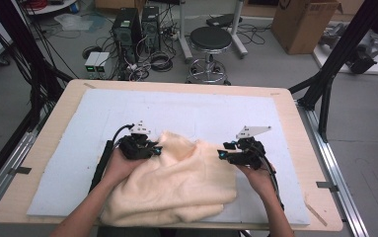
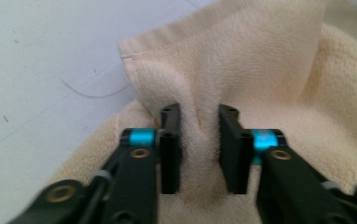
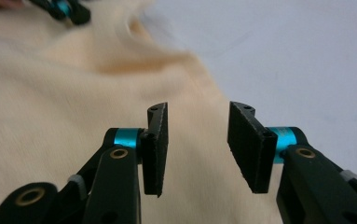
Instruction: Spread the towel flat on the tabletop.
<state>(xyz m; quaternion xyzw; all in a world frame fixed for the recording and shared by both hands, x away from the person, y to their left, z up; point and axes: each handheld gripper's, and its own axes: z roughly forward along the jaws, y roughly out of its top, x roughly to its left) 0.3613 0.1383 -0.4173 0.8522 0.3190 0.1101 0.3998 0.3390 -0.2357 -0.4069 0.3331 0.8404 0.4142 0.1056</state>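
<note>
Black jaws of the left gripper (image 2: 199, 149) are pinched on a fold of the cream towel (image 1: 176, 182).
Right gripper (image 3: 197, 144) is held apart, nothing gripped — the fold could be dropped if tugged, and the towel bunched — not flat.

Bare white mat (image 1: 127, 106) lies free beyond the cream towel (image 1: 176, 187), which heaps between both grippers.

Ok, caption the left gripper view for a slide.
Left gripper pinching a raised fold of cream towel on the pale mat.

A lab: computer towers (image 1: 136, 27), tangled cables (image 1: 159, 61), cardboard box (image 1: 305, 22).
</note>
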